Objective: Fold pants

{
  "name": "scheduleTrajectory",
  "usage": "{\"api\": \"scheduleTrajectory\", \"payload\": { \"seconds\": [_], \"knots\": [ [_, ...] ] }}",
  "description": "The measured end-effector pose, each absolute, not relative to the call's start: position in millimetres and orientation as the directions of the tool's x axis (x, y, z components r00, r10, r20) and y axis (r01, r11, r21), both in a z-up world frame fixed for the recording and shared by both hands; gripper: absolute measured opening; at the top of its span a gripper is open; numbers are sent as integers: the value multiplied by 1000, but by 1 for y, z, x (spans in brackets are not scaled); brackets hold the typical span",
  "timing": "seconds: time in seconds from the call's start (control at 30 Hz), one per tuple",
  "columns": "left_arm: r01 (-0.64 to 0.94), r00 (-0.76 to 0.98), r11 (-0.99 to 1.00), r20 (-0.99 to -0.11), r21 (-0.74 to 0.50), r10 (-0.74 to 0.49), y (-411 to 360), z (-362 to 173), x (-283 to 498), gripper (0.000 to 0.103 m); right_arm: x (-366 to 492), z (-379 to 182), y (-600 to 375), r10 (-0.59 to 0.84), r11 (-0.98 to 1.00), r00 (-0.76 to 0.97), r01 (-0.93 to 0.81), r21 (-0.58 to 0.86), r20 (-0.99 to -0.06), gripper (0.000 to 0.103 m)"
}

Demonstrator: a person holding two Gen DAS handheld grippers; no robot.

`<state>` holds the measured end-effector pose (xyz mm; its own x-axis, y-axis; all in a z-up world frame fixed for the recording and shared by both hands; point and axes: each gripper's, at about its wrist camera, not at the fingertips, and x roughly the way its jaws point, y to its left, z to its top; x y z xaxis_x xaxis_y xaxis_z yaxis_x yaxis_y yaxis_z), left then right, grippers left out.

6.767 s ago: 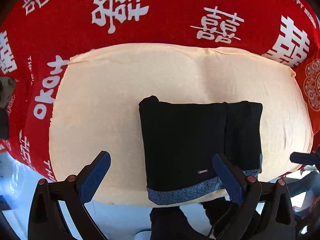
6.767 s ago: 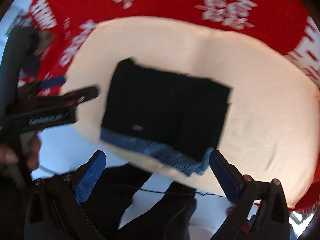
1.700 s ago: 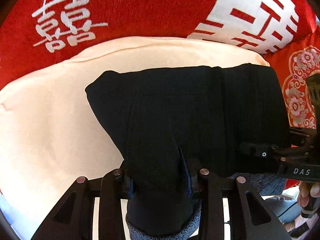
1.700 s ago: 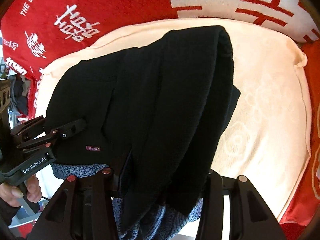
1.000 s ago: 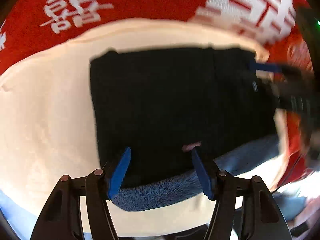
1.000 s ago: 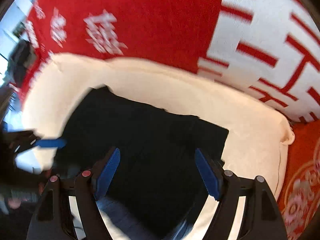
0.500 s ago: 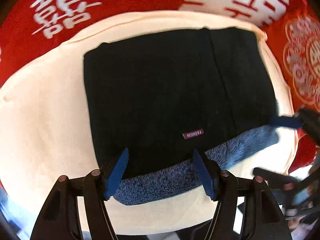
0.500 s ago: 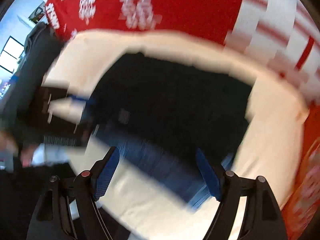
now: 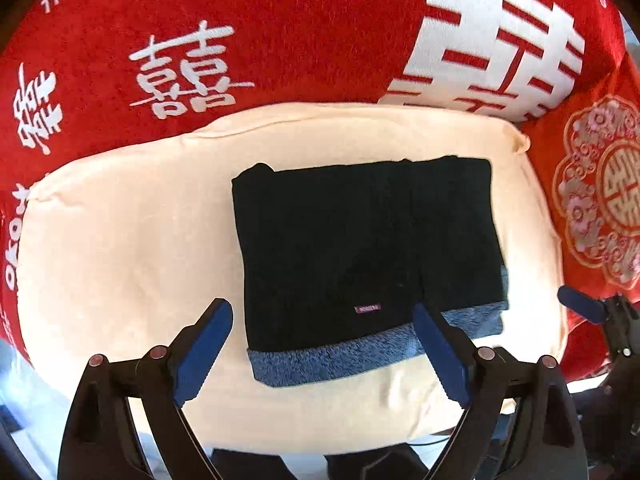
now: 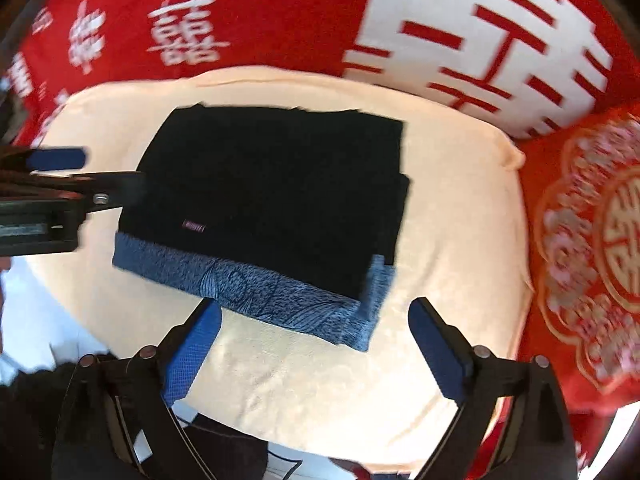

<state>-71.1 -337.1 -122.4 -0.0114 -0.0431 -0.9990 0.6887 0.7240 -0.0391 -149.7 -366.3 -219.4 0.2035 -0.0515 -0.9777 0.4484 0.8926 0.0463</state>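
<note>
Both hand-held grippers off pants (image 9: 368, 256); jaws just opened wider; nothing between.

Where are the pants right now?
The pants lie folded on the cream cushion, right of its centre in the left wrist view, blue waistband toward the camera. Red cloth lies behind; both grippers are clear of them.

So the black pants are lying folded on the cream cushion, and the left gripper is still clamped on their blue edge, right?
Not quite. The pants do lie folded on the cream cushion, but the left gripper is not clamped on them. Its jaws have just been opening and stand wide apart above the blue edge with nothing pinched between them, as the left wrist view shows.
</note>
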Motion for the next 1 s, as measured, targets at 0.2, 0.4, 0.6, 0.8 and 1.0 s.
{"api": "scheduleTrajectory", "payload": {
  "seconds": [0.2,0.4,0.6,0.8,1.0],
  "knots": [
    [747,28,665,-999,7,-20,-349,-117,-68,92,-143,-189,-368,-117,854,202,521,5,-972,96],
    [756,70,654,-997,32,-33,-342,-103,-60,92,-137,-178,-367,-142,846,191,533,-19,-971,96],
    [735,68,678,-997,36,-21,-336,-102,-54,92,-133,-172,-364,-151,842,188,538,-27,-970,96],
    [735,97,677,-994,40,-47,-330,-93,-58,92,-133,-168,-361,-154,849,187,528,-33,-970,96],
    [720,66,694,-996,4,-63,-327,-90,-57,92,-134,-164,-359,-162,847,190,530,-38,-968,96]
  ]
}}
